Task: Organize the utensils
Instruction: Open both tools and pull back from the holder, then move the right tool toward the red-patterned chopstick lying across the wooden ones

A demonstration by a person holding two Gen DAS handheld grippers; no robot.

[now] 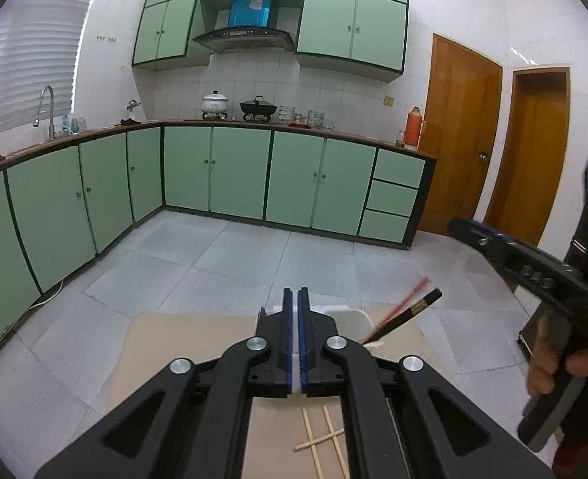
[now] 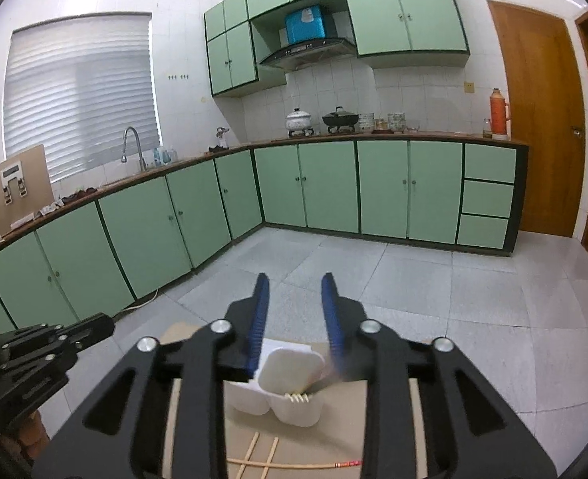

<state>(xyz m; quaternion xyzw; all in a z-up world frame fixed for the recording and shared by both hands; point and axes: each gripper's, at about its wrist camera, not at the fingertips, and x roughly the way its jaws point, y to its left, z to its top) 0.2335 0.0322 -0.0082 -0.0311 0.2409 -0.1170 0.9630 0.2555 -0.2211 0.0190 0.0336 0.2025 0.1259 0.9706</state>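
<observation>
Writing: none legible | left hand-held gripper point(image 1: 297, 293) clenched, empty | right hand-held gripper point(image 2: 294, 283) released above white holder point(image 2: 290, 367)

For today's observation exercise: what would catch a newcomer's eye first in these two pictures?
Probably the white utensil holder at the board's far end, dark chopsticks leaning out of it. Next, the pale chopsticks lying crossed on the board nearer the cameras. Behind, mint-green cabinets line the walls.

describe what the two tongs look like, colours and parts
Both are matte black plastic linkages with round silver pivot bolts and triangular cut-outs. The fingers carry ribbed blue pads. Left tongs; right tongs. Seen from the left wrist, the right one has a black body with a grey trigger handle.
</observation>
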